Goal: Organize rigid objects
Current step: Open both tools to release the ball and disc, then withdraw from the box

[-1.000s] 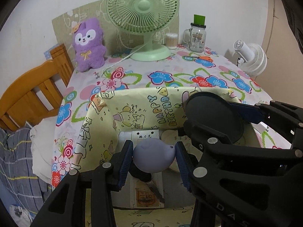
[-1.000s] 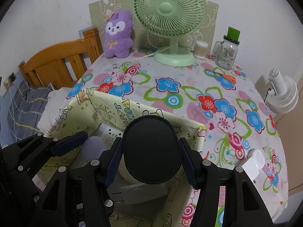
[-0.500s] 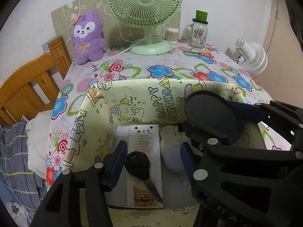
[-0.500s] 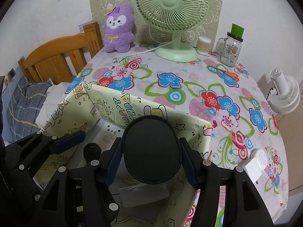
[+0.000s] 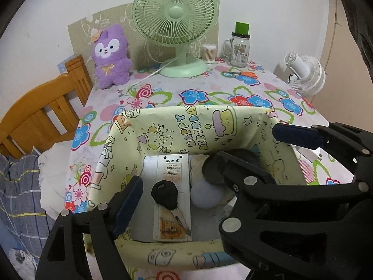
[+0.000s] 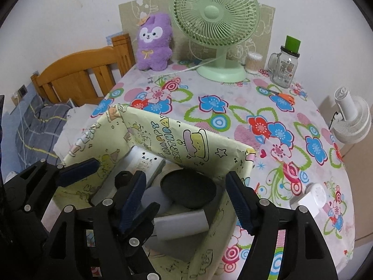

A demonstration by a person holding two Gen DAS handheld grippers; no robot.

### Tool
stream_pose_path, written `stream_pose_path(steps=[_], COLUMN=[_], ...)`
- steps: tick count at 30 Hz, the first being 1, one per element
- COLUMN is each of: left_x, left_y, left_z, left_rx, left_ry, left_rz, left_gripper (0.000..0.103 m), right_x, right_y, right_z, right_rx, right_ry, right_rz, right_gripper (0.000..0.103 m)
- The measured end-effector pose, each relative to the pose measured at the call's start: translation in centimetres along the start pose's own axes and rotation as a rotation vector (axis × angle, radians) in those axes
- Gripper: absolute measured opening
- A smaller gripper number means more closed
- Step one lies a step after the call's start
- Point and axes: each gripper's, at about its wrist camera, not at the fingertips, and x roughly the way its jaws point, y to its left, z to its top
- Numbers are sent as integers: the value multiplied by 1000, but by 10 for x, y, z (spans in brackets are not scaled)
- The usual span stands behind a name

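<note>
A yellow birthday-print box (image 5: 163, 126) (image 6: 205, 149) stands on the floral table. Inside lie a white card pack (image 5: 172, 170), a black key (image 5: 164, 197), a pale lilac round object (image 5: 205, 197) (image 6: 153, 198) and a black oval disc (image 6: 188, 190) (image 5: 211, 173). My left gripper (image 5: 186, 204) is open and empty over the box's near side. My right gripper (image 6: 186, 200) is open above the disc, and its fingers cross the left wrist view (image 5: 296, 135).
At the table's back stand a green fan (image 5: 174, 23), a purple plush (image 5: 110, 56), a cotton-swab jar (image 5: 208, 53) and a glass mug jar (image 5: 239, 49). Orange scissors (image 6: 279, 95) and a white charger (image 6: 312, 196) lie at right. A wooden bed frame (image 5: 42, 107) is at left.
My left gripper let go of the lilac object, which now lies in the box. My right gripper opened and let go of the black disc, which now rests in the box.
</note>
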Motion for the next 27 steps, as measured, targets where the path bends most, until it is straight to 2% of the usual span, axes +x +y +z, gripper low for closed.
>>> stream_pose_path(steps=[6,27], left_x=[-16,-54], left_y=[-9,-51], left_z=[-2,-6], left_rx=[4,57], left_ry=[-27,-99], left_rz=[5,5], left_gripper=[88,91], right_x=[-18,-72], right_y=[-2,-27], right_z=[-5,-26], right_rx=[3,32], right_ry=[-31,-103], right_rz=[-2,-51], right_gripper=[78,86])
